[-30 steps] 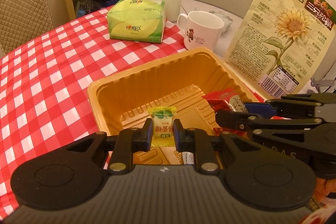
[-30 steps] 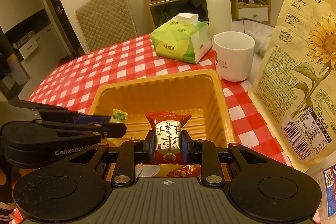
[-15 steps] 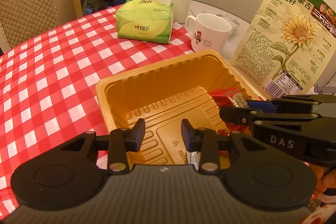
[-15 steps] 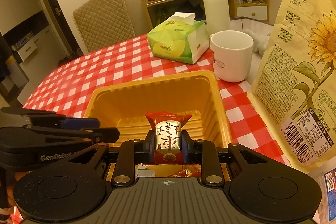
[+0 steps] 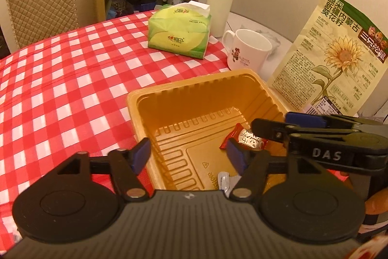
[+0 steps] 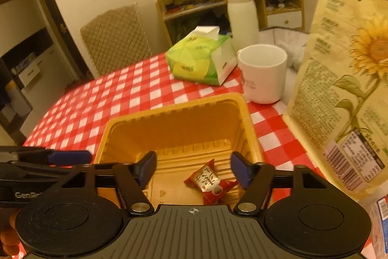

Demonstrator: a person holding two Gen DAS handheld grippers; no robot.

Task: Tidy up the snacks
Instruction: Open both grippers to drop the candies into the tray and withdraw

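Left wrist view: the left claw (image 5: pixel 189 153) stands released over the yellow tray (image 5: pixel 194 86), its jaws just having opened with nothing between them; a silver wrapper (image 5: pixel 224 182) lies at the tray's near wall.

Right wrist view: the right claw (image 6: pixel 192 166), jaws likewise just opened, hangs released above the red candy (image 6: pixel 209 182) lying loose on the tray floor; the silver wrapper is hidden here.

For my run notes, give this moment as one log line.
left gripper: just opened, empty | right gripper: just opened, empty | red candy: lying in yellow tray

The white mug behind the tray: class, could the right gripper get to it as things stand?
Probably yes. The right gripper is open and empty over the tray, and the mug stands just beyond the far rim with nothing between them.
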